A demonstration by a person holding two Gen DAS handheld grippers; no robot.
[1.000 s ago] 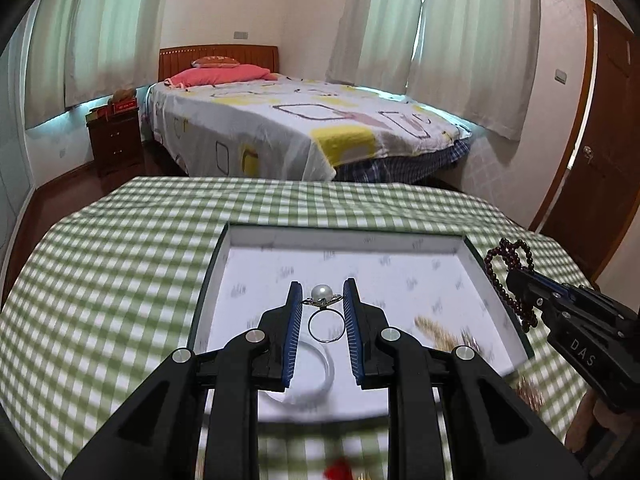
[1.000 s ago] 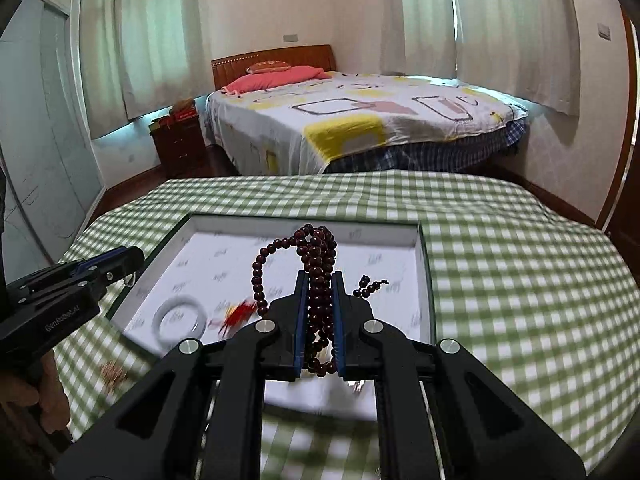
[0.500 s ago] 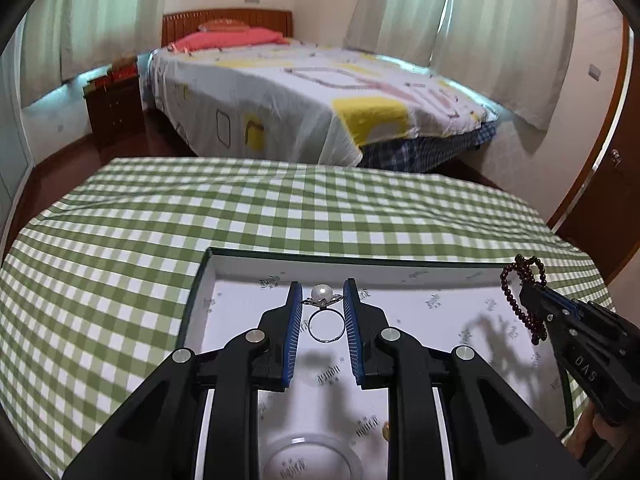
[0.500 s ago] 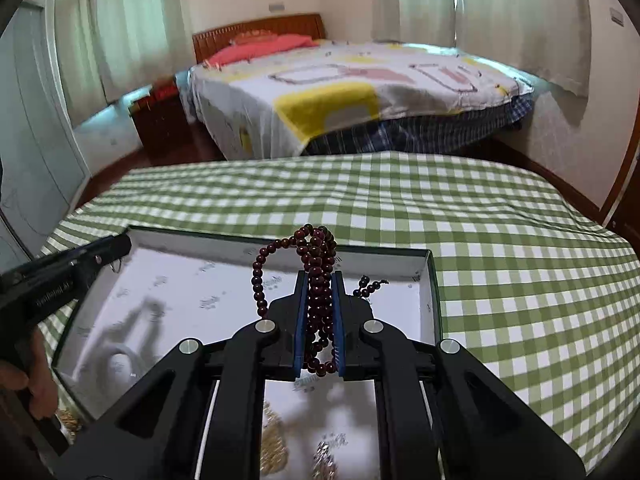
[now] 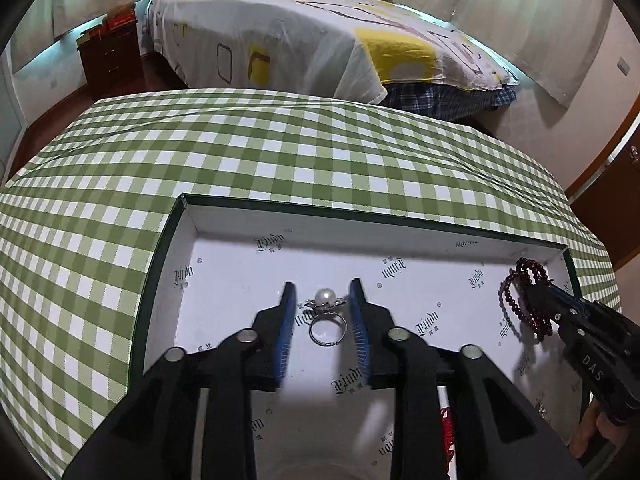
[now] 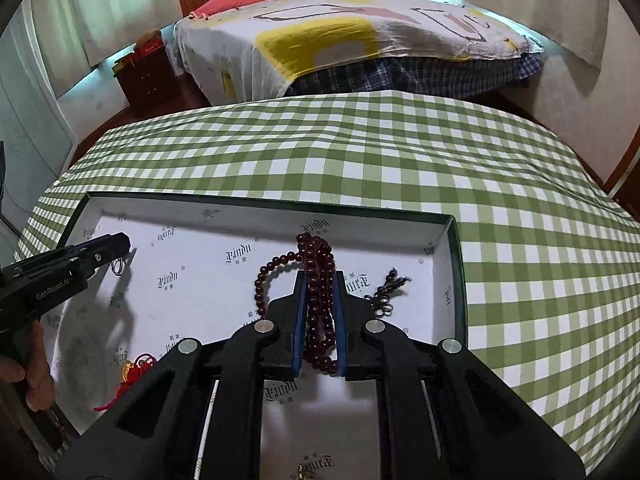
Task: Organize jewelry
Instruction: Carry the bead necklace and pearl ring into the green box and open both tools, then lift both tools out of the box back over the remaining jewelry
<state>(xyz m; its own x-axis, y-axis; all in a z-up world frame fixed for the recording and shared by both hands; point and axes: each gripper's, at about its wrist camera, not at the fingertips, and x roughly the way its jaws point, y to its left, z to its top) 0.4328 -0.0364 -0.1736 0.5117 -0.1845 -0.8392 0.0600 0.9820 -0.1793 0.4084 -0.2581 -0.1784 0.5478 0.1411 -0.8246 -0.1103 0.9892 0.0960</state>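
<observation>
Left tool spread wide, silver pearl ring loose between fingers, apparently released. Right tool clamps dark-red bead strand over white-lined box for placing.

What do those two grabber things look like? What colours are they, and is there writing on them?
Both are black plastic. The left gripper and the right gripper each have two pointed fingers lined with ribbed blue pads and round silver bolts at the joints. Seen side-on, one carries white letters "DAS", the other "GenRobot.AI". Bare fingers of the person's hands grip the handles; no sleeves or cables show.
</observation>
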